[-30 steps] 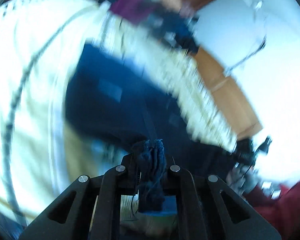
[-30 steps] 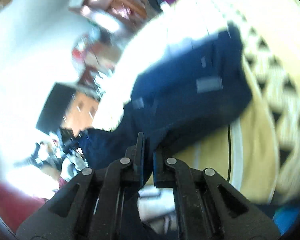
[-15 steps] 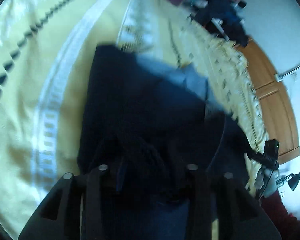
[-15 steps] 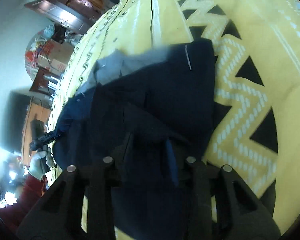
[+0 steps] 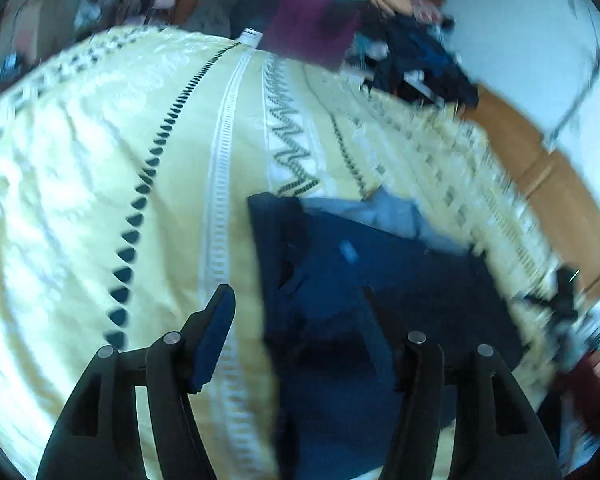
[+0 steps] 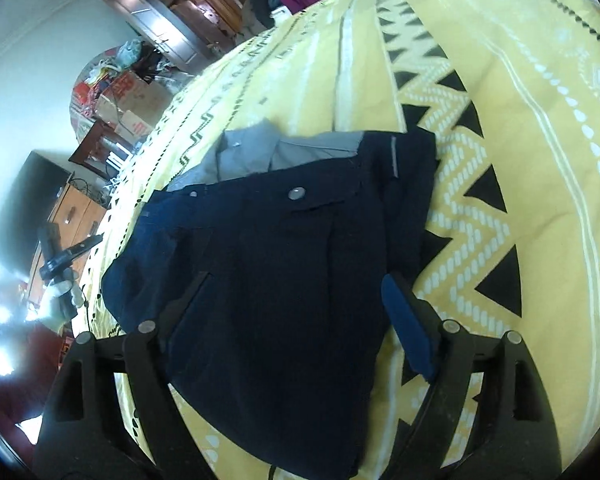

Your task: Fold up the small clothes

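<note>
a: what stood nearest in the left wrist view?

b: the left gripper [image 5: 300, 316], its fingers spread wide with nothing between them. the left finger carried a blue pad [image 5: 214, 336] and hung over bare bedspread [image 5: 80, 200]; the right finger was hard to make out against the dark cloth below it.

a: and in the right wrist view?

b: the right gripper [image 6: 296, 304], likewise spread wide and holding nothing. its right finger showed a blue pad [image 6: 408, 334] at the right edge of the garment; its left finger lay over the dark cloth.

a: where was the garment?

b: the navy shorts [image 6: 284, 264] lay flat on the yellow patterned bedspread, just ahead of both grippers. a grey lining [image 6: 284, 152] showed along the far edge, with a round button [image 6: 298, 193] just below it. in the left wrist view the same shorts [image 5: 360, 288] sat to the right of centre, blurred.

a: what lay beyond?

b: past the far edge of the bed, a maroon cloth [image 5: 312, 28] and a heap of dark clothes [image 5: 420, 64]. in the right wrist view, a wooden cabinet [image 6: 172, 12] stood against the wall and cardboard boxes [image 6: 128, 96] sat beside the bed. the left gripper appeared small at the left edge, detail too fine to tell.
</note>
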The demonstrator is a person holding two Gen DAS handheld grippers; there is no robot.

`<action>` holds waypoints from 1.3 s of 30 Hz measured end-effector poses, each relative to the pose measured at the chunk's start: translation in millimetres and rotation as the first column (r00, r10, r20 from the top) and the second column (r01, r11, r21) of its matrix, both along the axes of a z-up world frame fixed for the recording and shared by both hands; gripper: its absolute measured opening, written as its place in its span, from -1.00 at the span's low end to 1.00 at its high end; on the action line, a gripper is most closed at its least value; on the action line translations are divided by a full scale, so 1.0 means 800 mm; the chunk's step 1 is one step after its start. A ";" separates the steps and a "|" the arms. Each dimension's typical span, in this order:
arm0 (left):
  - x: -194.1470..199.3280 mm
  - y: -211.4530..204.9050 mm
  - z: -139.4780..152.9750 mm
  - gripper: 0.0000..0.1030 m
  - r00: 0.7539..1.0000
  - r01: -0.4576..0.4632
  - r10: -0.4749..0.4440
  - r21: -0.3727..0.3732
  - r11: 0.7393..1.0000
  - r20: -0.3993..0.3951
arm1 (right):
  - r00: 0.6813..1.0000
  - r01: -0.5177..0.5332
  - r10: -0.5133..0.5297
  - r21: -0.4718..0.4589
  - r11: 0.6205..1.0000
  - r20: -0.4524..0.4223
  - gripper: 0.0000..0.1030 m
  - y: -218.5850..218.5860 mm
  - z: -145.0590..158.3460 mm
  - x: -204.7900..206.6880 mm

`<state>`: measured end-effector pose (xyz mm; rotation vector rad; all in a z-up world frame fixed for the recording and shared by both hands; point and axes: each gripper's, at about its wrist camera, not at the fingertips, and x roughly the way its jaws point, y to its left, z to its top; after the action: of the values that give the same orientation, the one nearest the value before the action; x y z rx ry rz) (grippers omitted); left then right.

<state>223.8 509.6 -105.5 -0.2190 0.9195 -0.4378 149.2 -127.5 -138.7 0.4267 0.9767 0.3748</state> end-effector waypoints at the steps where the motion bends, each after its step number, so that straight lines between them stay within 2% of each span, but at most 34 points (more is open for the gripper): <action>1: 0.003 -0.010 -0.001 0.23 0.999 0.035 -0.036 0.047 0.998 0.008 | 1.000 -0.002 0.002 -0.006 1.000 0.003 0.63 0.004 0.000 0.003; 4: 0.019 -0.029 -0.008 0.22 0.990 0.135 -0.137 0.067 0.989 0.017 | 1.000 -0.005 0.005 -0.014 1.000 -0.003 0.63 0.011 -0.002 0.010; 6: 0.040 -0.047 -0.017 0.25 0.980 0.193 -0.196 0.107 0.975 0.023 | 1.000 -0.008 0.008 -0.008 1.000 -0.011 0.63 0.017 -0.006 0.016; 10: 0.080 -0.068 -0.040 0.24 0.973 0.233 -0.230 0.157 0.960 -0.031 | 1.000 -0.021 0.021 -0.011 1.000 -0.019 0.63 0.031 -0.014 0.025; 13: 0.099 -0.084 -0.062 0.19 0.973 0.230 -0.219 0.185 0.955 -0.079 | 0.999 -0.026 0.026 -0.020 0.999 -0.019 0.63 0.034 -0.017 0.027; 16: 0.108 -0.089 -0.075 -0.08 0.974 0.223 -0.210 0.176 0.959 -0.088 | 1.000 -0.012 0.012 -0.035 0.999 0.001 0.63 0.032 -0.014 0.026; 18: 0.107 -0.090 -0.073 -0.43 0.977 0.214 -0.207 0.173 0.961 -0.060 | 0.999 0.011 -0.009 -0.054 0.999 0.035 0.54 0.026 -0.005 0.022; 20: 0.106 -0.091 -0.071 -0.58 0.978 0.211 -0.207 0.160 0.964 -0.038 | 0.997 0.032 -0.027 -0.070 0.997 0.067 0.46 0.020 0.003 0.020; 24: 0.108 -0.096 -0.072 -0.61 0.978 0.206 -0.206 0.167 0.964 -0.017 | 0.997 0.025 -0.012 -0.151 0.988 0.082 0.44 0.020 0.003 0.044; 30: 0.110 -0.097 -0.071 -0.62 0.980 0.196 -0.196 0.161 0.967 -0.018 | 1.000 -0.008 0.010 -0.255 0.967 0.008 0.42 0.025 -0.037 0.109; 31: 0.110 -0.098 -0.072 -0.62 0.981 0.195 -0.195 0.166 0.967 -0.019 | 1.000 -0.020 0.017 -0.267 0.964 -0.014 0.34 0.026 -0.046 0.116; 32: 0.110 -0.098 -0.072 -0.62 0.981 0.194 -0.193 0.171 0.966 -0.020 | 0.999 -0.035 0.026 -0.275 0.961 -0.034 -0.03 0.029 -0.055 0.120; 33: 0.109 -0.099 -0.072 -0.62 0.981 0.191 -0.191 0.176 0.966 -0.017 | 0.999 -0.039 0.029 -0.278 0.960 -0.039 -0.28 0.031 -0.058 0.121; 34: 0.109 -0.099 -0.072 -0.62 0.982 0.187 -0.188 0.181 0.966 -0.013 | 1.000 -0.020 0.016 -0.293 0.956 -0.015 -0.40 0.032 -0.053 0.117; 35: 0.107 -0.099 -0.071 -0.62 0.983 0.180 -0.182 0.188 0.966 -0.005 | 1.000 0.008 -0.001 -0.321 0.947 0.022 -0.83 0.033 -0.044 0.110; 39: 0.095 -0.095 -0.057 -0.67 0.987 0.139 -0.153 0.196 0.971 0.058 | 0.988 0.061 -0.020 -0.272 0.960 0.154 -0.83 0.027 0.003 0.076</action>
<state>299.5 433.9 -150.9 0.0403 0.9034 -0.4872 209.7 -105.7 -136.5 0.1619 0.8568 0.2252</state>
